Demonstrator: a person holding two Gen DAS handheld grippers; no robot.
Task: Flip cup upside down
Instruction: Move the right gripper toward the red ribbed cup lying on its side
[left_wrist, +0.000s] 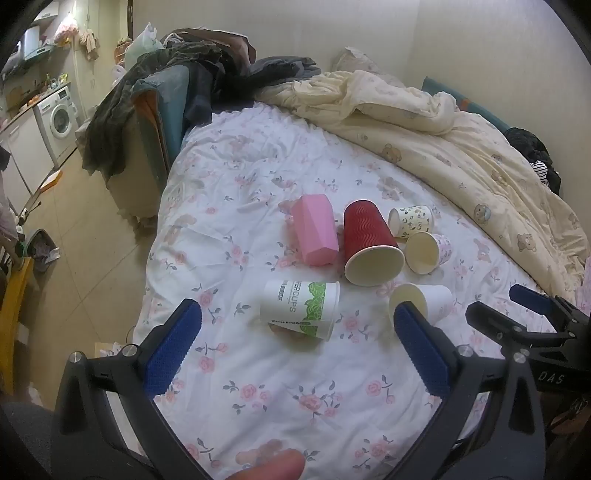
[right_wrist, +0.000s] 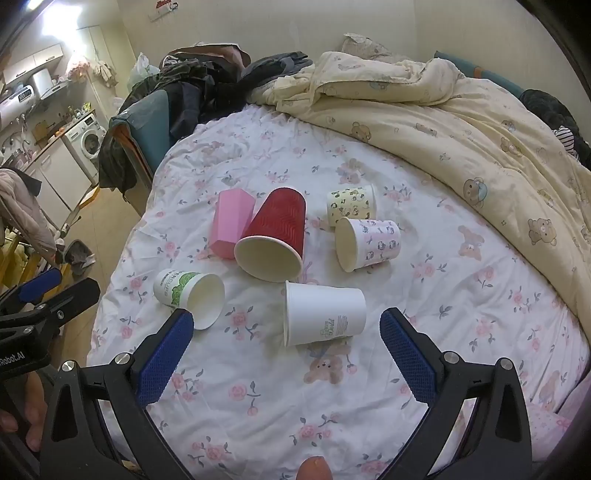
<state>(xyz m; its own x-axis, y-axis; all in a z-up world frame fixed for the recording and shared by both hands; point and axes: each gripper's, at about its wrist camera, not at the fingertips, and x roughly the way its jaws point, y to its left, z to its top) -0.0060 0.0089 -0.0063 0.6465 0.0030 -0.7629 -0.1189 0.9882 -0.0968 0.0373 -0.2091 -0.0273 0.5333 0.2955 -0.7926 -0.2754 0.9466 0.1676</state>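
Several cups lie on their sides on the floral bed sheet (left_wrist: 258, 398). A white cup with green print (left_wrist: 299, 309) lies just ahead of my open left gripper (left_wrist: 295, 317); it also shows in the right wrist view (right_wrist: 188, 293). A plain white cup (right_wrist: 323, 314) lies ahead of my open right gripper (right_wrist: 286, 321), and shows in the left wrist view (left_wrist: 424, 301). Behind them lie a red ribbed cup (left_wrist: 371, 245), a pink faceted cup (left_wrist: 316, 234) and two small patterned cups (right_wrist: 351, 205) (right_wrist: 369, 242). Both grippers are empty.
A rumpled cream duvet (left_wrist: 443, 129) covers the far and right side of the bed. Dark clothes are piled on a chair (left_wrist: 159, 110) at the bed's far left. The bed edge drops to a tiled floor (left_wrist: 74, 258) on the left. A washing machine (left_wrist: 59, 114) stands at the wall.
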